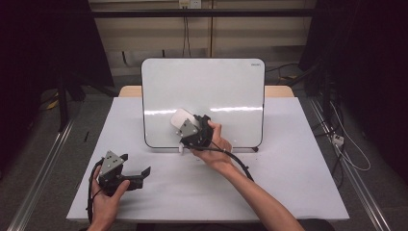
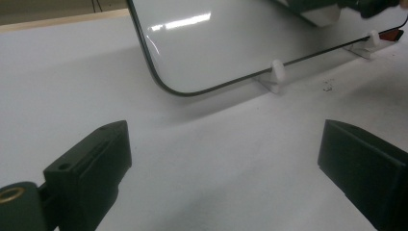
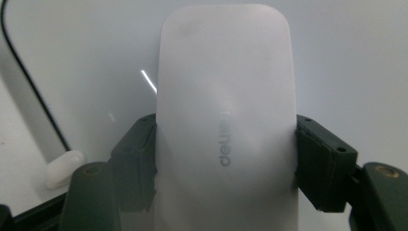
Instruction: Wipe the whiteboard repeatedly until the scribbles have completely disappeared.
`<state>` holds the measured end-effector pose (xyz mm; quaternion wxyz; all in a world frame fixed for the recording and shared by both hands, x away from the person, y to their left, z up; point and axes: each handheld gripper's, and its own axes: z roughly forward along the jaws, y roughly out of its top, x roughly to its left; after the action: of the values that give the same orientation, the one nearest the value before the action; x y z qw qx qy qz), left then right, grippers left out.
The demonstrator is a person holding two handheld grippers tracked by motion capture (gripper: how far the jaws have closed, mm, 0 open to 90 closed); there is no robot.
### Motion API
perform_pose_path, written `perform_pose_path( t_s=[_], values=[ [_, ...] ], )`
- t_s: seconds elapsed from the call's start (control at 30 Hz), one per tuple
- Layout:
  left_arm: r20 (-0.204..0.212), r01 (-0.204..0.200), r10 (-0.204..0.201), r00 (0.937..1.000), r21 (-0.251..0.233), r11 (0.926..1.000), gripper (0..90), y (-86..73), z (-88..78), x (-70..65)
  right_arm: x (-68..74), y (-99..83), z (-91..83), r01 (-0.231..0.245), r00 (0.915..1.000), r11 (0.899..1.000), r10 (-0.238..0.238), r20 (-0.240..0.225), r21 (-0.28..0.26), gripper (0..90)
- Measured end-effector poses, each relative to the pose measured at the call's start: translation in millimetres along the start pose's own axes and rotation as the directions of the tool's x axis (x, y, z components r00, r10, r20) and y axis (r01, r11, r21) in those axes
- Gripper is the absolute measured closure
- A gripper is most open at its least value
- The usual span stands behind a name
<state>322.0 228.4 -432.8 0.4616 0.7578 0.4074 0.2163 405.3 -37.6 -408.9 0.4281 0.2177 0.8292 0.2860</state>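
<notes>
High view: the right gripper [image 1: 185, 129] is held out over the bench [image 1: 288, 168] on an extended forearm, wrist bent so that it points at the lower middle of the upright whiteboard [image 1: 216, 86]. Its jaws pinch a white eraser [image 1: 180, 118] by its long sides, and the eraser lies against the board's face. Right gripper view shows the eraser [image 3: 223, 120] clamped between both pads, with a white foot [image 3: 62, 168] of the board low at the left. Near the bench's front left, the left gripper [image 1: 137, 166] rests low in its hand, jaws spread, nothing between them, aimed toward the whiteboard's [image 2: 216, 43] lower corner.
</notes>
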Motion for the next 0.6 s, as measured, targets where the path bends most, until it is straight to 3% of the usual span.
perform_pose_path(
  t_s=[0.17, 0.33, 0.6],
  values=[
    [0.0, -0.002, 0.002, 1.0, 0.001, 1.0, 4.6, -0.7, -0.2, 1.5, 5.2, -0.5, 0.0, 0.015, 0.9999, 1.0, -0.015, 0.002, -0.007, 31.7],
    [-0.002, 0.0, 0.0, 1.0, -0.001, 1.0, 4.6, -0.8, -1.4, 2.1, 0.1, -0.9, -0.8, 0.034, 0.9994, 0.999, -0.034, 0.008, -0.001, 31.7],
    [-0.005, 0.003, -0.003, 1.0, -0.006, 1.0, 4.6, -0.7, -2.7, 2.2, -47.8, -6.3, -7.2, -0.061, 0.9956, 0.998, 0.06, 0.072, 0.012, 31.7]
  ],
)
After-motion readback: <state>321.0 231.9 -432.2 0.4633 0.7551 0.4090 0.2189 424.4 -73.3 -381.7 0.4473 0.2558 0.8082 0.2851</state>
